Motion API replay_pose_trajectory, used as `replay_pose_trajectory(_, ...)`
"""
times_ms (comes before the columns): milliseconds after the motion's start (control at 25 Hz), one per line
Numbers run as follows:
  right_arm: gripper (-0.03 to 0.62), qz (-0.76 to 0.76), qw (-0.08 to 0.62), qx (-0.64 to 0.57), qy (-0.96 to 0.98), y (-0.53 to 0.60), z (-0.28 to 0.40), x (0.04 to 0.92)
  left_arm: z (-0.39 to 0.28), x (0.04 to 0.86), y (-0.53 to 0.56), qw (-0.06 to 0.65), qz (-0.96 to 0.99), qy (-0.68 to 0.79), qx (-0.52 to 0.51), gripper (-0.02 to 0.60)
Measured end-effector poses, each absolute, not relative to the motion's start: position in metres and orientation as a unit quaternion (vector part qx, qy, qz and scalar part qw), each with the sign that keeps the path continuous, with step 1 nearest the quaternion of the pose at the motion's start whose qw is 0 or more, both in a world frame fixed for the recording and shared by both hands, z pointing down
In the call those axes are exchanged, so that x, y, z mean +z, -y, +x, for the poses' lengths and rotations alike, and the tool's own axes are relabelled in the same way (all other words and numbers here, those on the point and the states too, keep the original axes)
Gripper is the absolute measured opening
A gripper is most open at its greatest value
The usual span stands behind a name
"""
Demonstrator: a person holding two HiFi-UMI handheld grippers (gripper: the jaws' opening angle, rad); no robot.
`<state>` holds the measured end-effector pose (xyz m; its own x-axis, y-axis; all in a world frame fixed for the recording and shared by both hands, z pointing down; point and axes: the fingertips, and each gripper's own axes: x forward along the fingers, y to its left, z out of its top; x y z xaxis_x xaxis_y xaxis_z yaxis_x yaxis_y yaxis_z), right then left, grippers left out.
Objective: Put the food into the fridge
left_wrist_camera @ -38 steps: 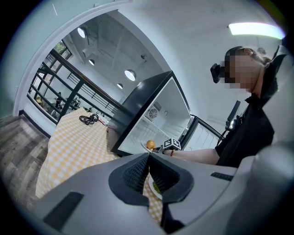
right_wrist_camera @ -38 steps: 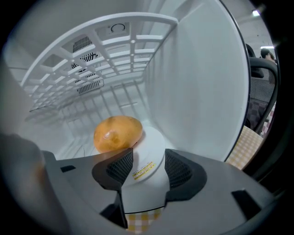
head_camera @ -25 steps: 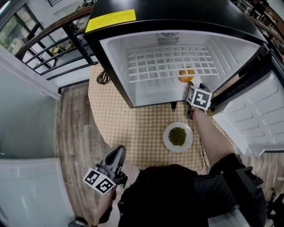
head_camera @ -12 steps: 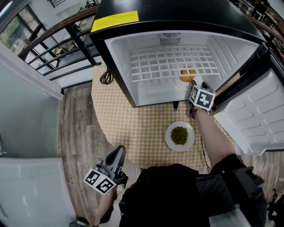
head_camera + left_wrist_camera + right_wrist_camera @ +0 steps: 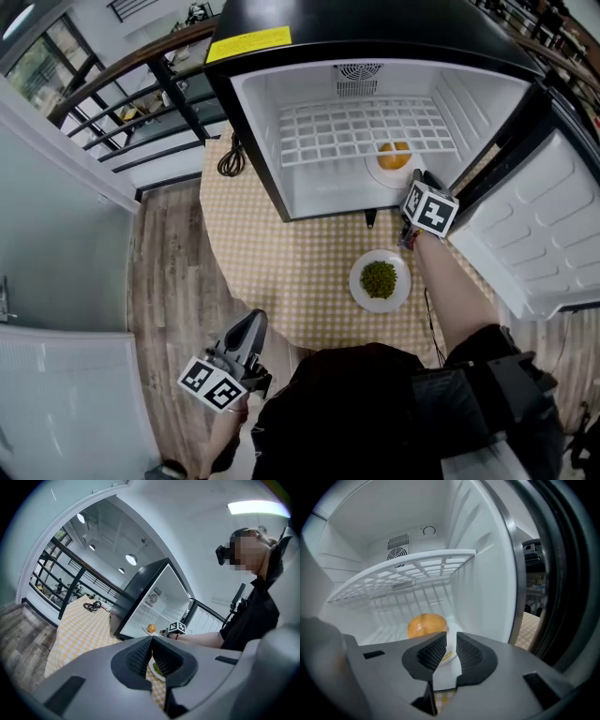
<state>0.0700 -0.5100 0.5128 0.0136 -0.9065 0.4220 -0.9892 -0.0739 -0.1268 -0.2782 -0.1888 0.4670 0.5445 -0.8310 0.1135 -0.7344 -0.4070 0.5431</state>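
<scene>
A small black fridge stands open on the checked table. Inside on its floor sits an orange round food on a white plate. A second white plate of green food lies on the table in front. My right gripper is at the fridge's mouth, right of the orange food. Its jaws are closing, with a narrow gap; the plate's rim shows beyond them and nothing is pressed. My left gripper hangs low over the floor, shut and holding nothing.
The fridge door swings open to the right, close to my right arm. A white wire shelf spans the fridge above the orange food. A black cable lies on the table left of the fridge. A railing runs beyond the table.
My right gripper has edged slightly right and back from the orange food's plate at the fridge mouth. The left gripper has not moved.
</scene>
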Motion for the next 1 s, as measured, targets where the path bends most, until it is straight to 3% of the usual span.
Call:
replay_pose_trajectory(280,0.031,0.689,0.059,0.228,0.685,0.476,0.067,0.497,-0.277,0.449,0.167,0.263,0.838,0.470,-0.088,0.012)
replay_pose_trajectory(1000,0.015,0.485,-0.183,0.333,0.787,0.334,0.023,0.382,-0.237,0.402,0.118,0.222,0.871,0.421,-0.119,0.012)
